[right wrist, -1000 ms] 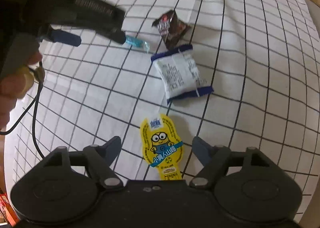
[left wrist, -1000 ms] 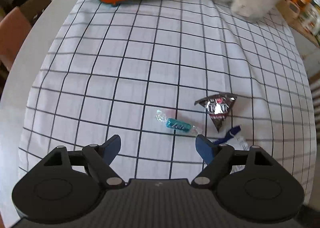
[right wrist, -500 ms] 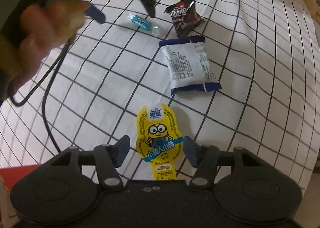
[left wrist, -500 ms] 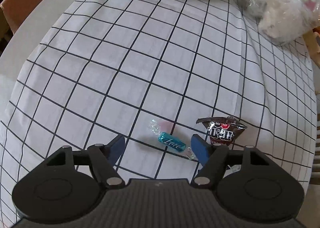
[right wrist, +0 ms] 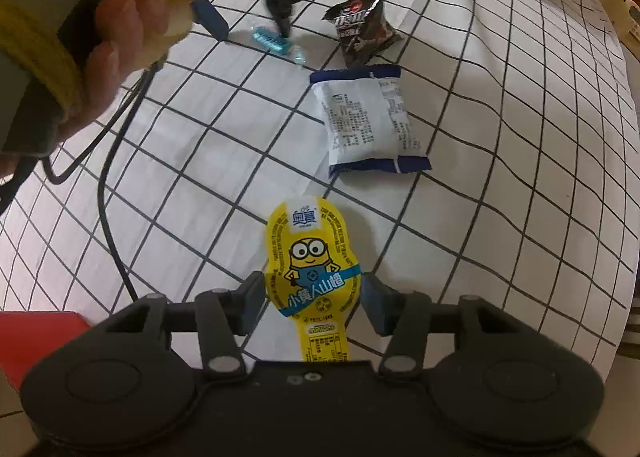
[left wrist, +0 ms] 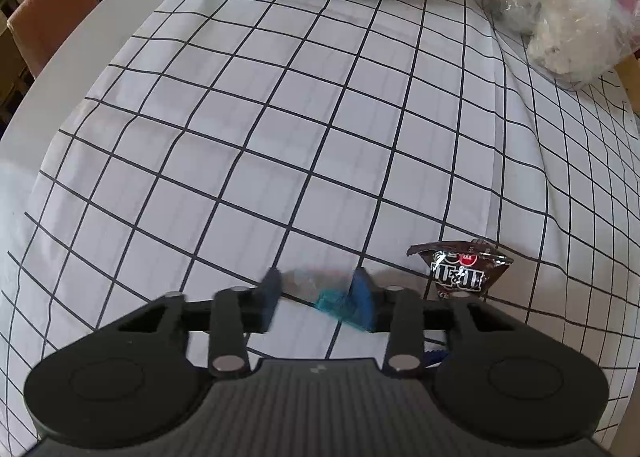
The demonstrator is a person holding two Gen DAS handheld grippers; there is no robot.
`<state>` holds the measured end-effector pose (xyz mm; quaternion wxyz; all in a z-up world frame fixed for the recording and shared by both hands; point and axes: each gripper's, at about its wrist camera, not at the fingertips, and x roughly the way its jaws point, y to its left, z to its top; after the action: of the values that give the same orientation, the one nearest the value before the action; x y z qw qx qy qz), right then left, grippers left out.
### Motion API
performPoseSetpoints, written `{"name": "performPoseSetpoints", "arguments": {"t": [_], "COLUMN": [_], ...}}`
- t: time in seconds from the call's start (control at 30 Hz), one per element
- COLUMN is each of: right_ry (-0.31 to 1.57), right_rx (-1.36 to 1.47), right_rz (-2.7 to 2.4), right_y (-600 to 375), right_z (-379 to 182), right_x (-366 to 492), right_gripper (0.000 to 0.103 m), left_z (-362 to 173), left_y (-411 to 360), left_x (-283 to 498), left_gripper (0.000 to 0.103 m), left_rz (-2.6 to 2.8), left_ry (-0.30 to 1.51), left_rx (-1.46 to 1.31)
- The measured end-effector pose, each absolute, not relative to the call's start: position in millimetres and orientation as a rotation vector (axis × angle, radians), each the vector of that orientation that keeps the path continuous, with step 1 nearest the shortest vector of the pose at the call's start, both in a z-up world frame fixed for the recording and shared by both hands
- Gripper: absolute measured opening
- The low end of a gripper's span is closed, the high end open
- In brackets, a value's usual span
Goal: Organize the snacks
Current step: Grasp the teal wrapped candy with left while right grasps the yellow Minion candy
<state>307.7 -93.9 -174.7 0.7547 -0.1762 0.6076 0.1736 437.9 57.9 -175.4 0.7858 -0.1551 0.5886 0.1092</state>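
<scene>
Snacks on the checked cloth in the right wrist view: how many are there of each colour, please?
Yellow packet: 1
White and blue packet: 1
Dark brown packet: 1
Blue wrapped candy: 1
Total: 4

The left tool (left wrist: pixel 318 295) sits low at centre frame, its blurred fingers part-closed. The right tool (right wrist: pixel 314 299) sits likewise, fingers narrowly spread. The left hand (right wrist: pixel 120 53) grips a handle at upper left.
</scene>
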Motion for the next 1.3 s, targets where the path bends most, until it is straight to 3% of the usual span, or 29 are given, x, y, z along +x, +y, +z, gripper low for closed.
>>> {"name": "performPoseSetpoints", "arguments": {"t": [0.07,0.2,0.5,0.73,0.97,1.3], "right_ry": [1.322,1.314,1.294,1.282,1.268,1.264], "right_rx": [-0.368,-0.314,-0.212,-0.176,-0.161,-0.156], "right_rz": [0.371,0.352,0.341,0.334,0.336,0.320], "right_y": [-101.0,-114.7,-143.0,-148.4,-151.8,-159.8], "right_z": [-174.1,-169.6,-155.8,-153.0,-146.5,-148.0], "right_x": [310.2,313.3,315.0,313.7,309.5,305.7], "right_gripper": [0.051,0.051,0.051,0.051,0.051,0.051], "left_z": [-174.0,-173.1,-151.3,-154.6,-168.1,-170.7], "left_y": [60.7,69.2,69.9,67.7,61.2,45.2], "left_x": [435.4,431.0,418.2,415.1,414.9,415.2], "left_gripper": [0.018,0.013,0.013,0.013,0.031,0.031], "left_rz": [0.221,0.179,0.004,0.002,0.074,0.126], "left_ry": [1.269,1.272,1.226,1.291,1.347,1.329], "left_rx": [-0.339,-0.369,-0.263,-0.340,-0.417,-0.360]}}
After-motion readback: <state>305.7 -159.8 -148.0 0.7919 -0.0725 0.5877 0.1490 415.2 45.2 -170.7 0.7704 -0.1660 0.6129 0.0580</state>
